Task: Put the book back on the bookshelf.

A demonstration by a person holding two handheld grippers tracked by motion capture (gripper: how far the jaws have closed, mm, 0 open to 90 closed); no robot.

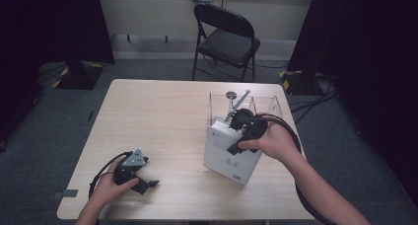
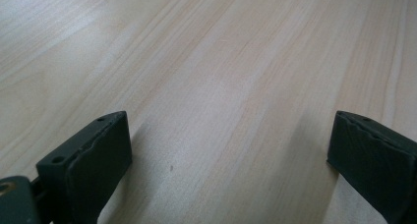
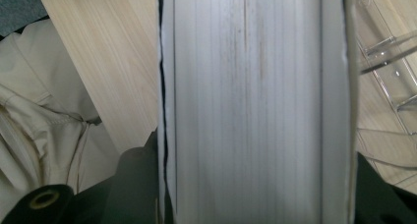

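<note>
A thick white book (image 1: 229, 158) stands tilted on the pale wooden table (image 1: 157, 116), right of centre. My right gripper (image 1: 245, 130) comes down on its top and is shut on it. In the right gripper view the book's page edges (image 3: 255, 86) run between the two black jaws of the right gripper (image 3: 255, 194), which press on the covers at either side. My left gripper (image 1: 148, 184) rests low on the table near the front left corner, held by a hand. In the left gripper view the left gripper (image 2: 228, 160) stands open with only bare wood between its jaws.
A clear plastic rack (image 1: 266, 104) stands just behind the book; its ribs (image 3: 393, 62) lie close beside the book. A black folding chair (image 1: 224, 37) is beyond the far edge. Cream clothing (image 3: 39, 126) lies past the near table edge.
</note>
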